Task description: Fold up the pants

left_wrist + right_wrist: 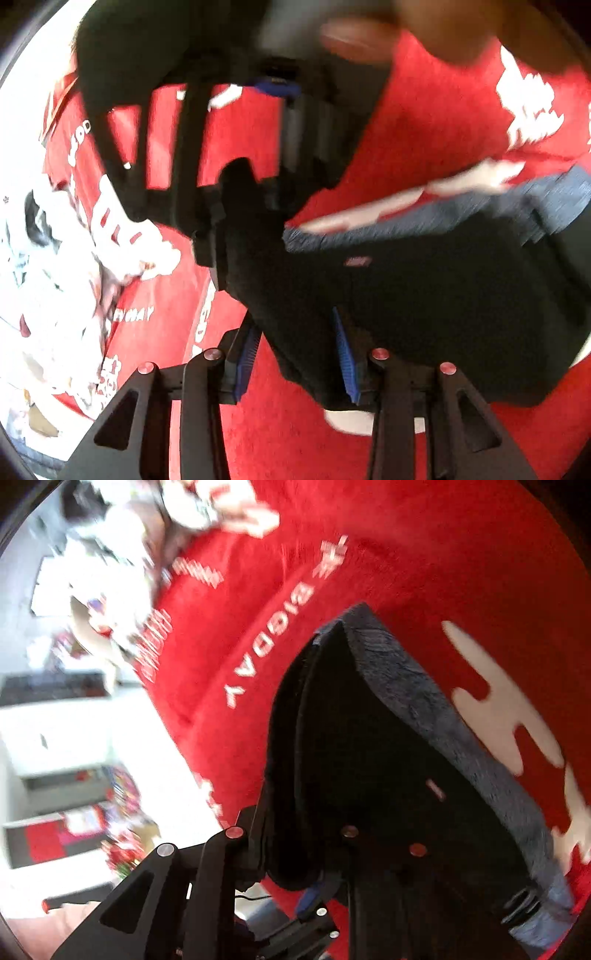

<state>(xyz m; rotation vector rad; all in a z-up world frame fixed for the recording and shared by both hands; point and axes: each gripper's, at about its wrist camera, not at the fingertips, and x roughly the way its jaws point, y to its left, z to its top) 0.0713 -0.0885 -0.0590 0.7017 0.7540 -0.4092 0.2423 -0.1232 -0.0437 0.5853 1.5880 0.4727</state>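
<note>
Now the left gripper (295, 350) clamps a fold of the dark pants (424, 280) at lower centre, over the red cloth (436, 122). Seemingly the right gripper (295, 864) pinches them too, its far finger hidden under the fabric, lower centre.

We read "BIGDAY" in white letters on the red cloth (288, 602); its other white print, and the small tag on the dark pants (369, 757), we cannot read.
</note>
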